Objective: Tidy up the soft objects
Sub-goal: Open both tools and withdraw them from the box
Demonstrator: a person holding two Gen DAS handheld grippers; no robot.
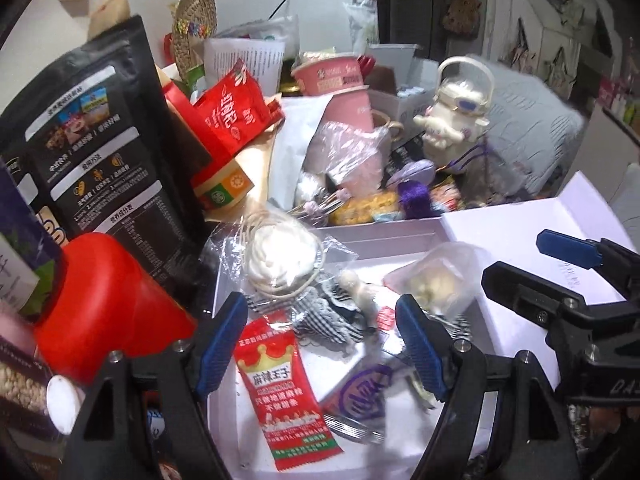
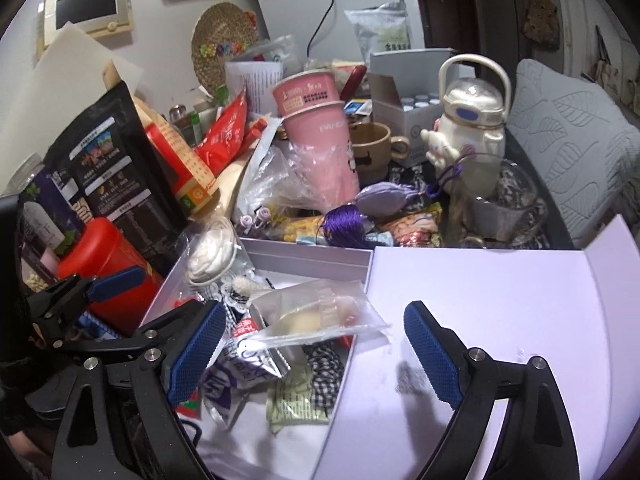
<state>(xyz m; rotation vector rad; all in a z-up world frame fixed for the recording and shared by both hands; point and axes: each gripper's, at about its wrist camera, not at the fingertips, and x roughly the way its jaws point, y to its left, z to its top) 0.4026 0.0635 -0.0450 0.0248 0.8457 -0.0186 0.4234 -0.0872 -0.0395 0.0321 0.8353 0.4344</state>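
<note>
A white open box (image 1: 400, 236) holds soft things: a bagged white plush (image 1: 276, 258), a checked cloth (image 1: 336, 312), a red snack packet (image 1: 286, 392), a purple-print packet (image 1: 360, 392) and a clear bag with a pale item (image 1: 436, 280). My left gripper (image 1: 324, 340) is open above the box, empty. My right gripper (image 2: 312, 352) is open over the box's right wall (image 2: 348, 364), just below the clear bag (image 2: 316, 316); nothing is between its pads. The right gripper also shows in the left wrist view (image 1: 532, 256). The box lid (image 2: 480, 300) lies open to the right.
A red canister (image 1: 112, 312) and a black pouch (image 1: 92, 140) stand left of the box. Behind it are pink cups (image 2: 320, 132), a brown mug (image 2: 372, 148), a white figure bottle (image 2: 468, 120), a purple tassel (image 2: 346, 224) and a glass bowl (image 2: 508, 208). A grey cushion (image 2: 568, 140) lies at right.
</note>
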